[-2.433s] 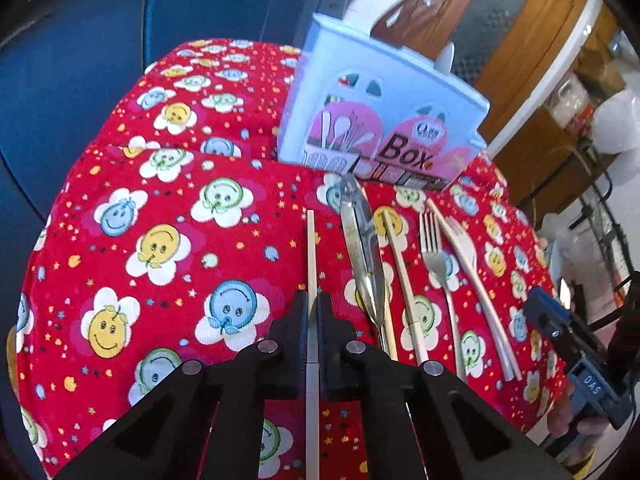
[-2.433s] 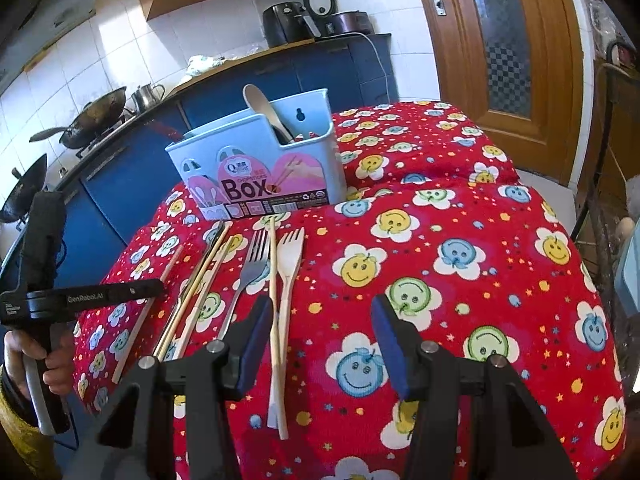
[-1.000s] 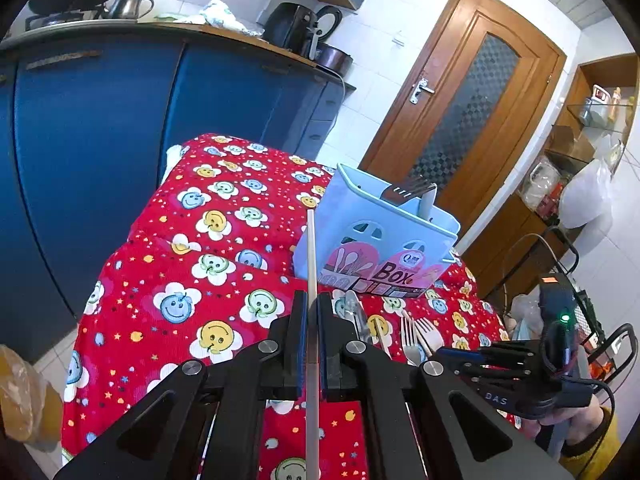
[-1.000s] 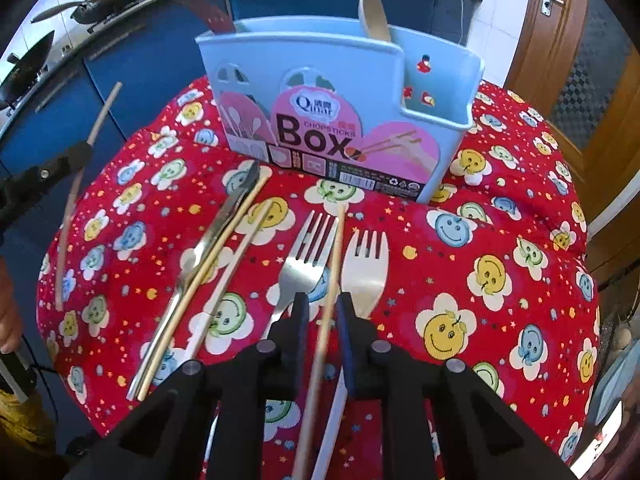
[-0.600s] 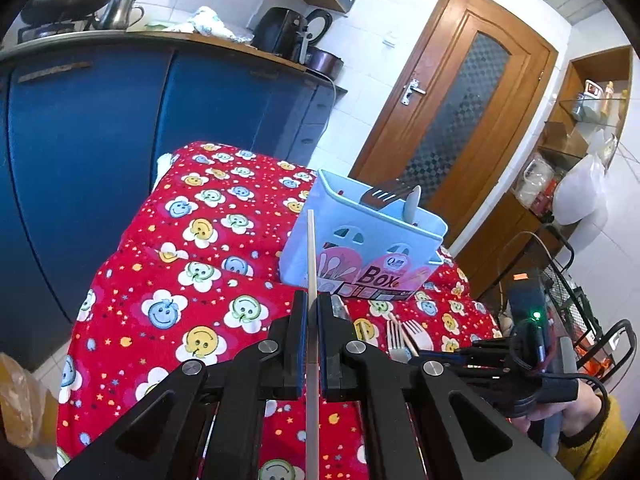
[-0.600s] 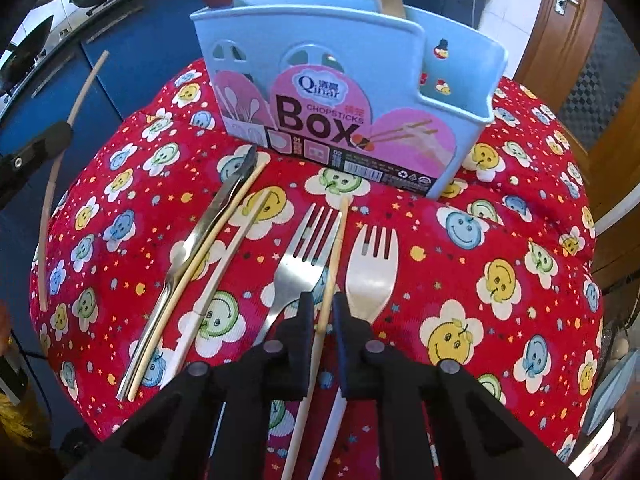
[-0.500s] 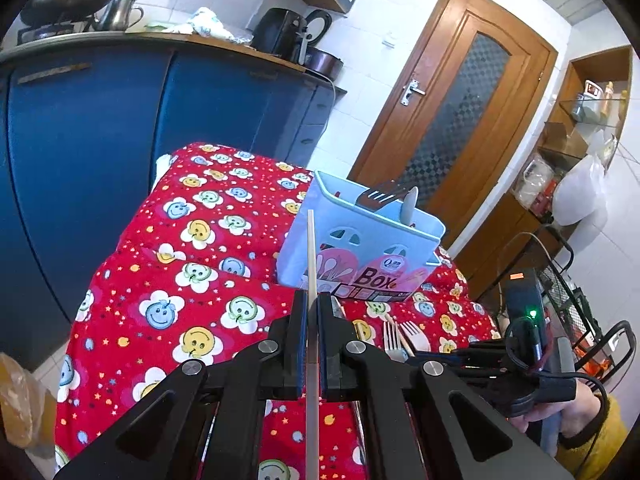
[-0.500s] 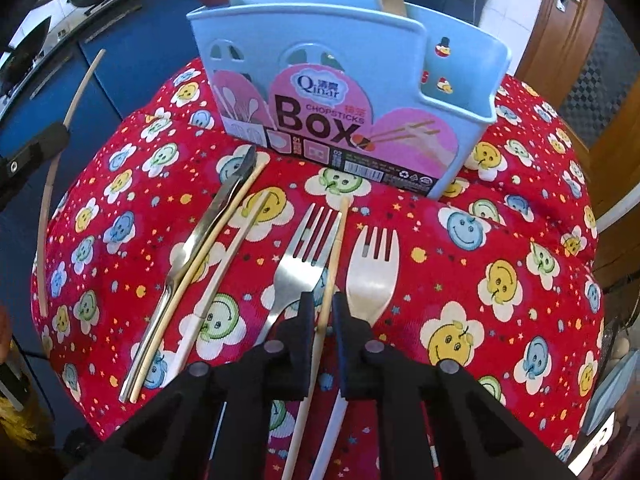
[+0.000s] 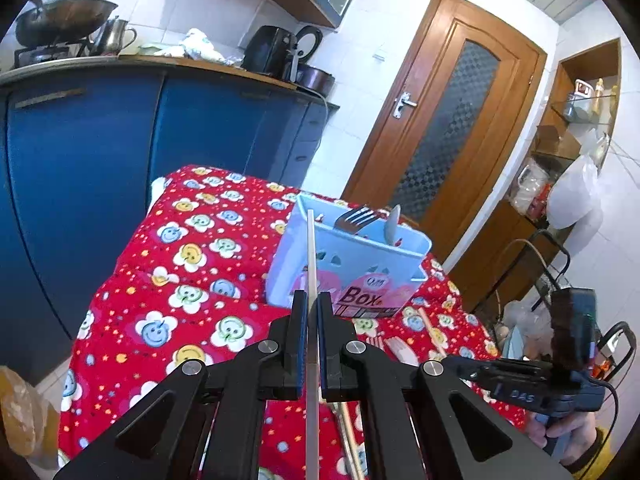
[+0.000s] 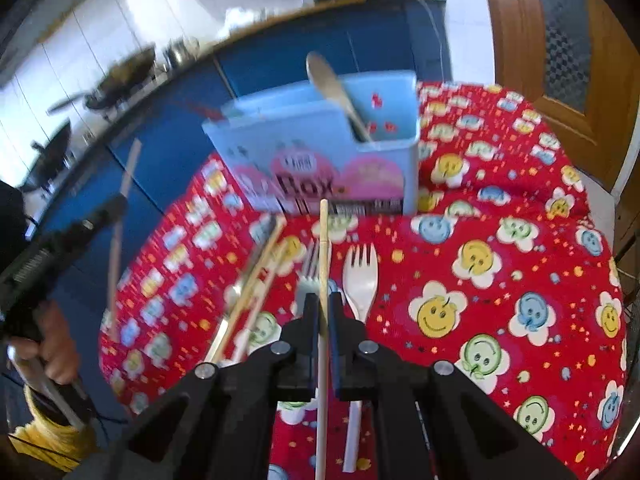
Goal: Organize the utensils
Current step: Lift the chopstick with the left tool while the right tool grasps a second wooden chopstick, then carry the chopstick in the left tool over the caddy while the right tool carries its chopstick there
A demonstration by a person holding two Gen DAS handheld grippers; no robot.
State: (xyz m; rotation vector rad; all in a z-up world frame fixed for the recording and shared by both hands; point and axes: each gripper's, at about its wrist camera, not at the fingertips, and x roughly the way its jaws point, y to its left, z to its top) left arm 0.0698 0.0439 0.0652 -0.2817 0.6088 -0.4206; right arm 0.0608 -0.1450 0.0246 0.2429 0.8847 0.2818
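In the left wrist view, the left gripper (image 9: 312,312) fills the lower centre of the frame, its jaws clamped on a pale chopstick (image 9: 311,248) that runs straight up between them. The chopstick's tip is seen against the upper left corner of the blue box (image 9: 360,256), which stands on the red cloth (image 9: 180,280) of the bench at centre frame. A fork (image 9: 354,216) and a spoon (image 9: 393,220) stand inside the box. At lower right the right gripper (image 9: 520,376) is seen, held in a hand (image 9: 568,436).

In the right wrist view, which is motion-blurred, the right gripper (image 10: 324,308) is at lower centre, its jaws clamped on a second chopstick (image 10: 323,248) whose tip reaches toward the foot of the box (image 10: 320,160) at upper centre. Beneath it a steel fork (image 10: 308,276) and a white fork (image 10: 361,276) lie on the cloth (image 10: 520,260), with more chopsticks (image 10: 256,280) to their left. The left gripper (image 10: 100,216) holds its chopstick (image 10: 122,208) aloft at the left edge.
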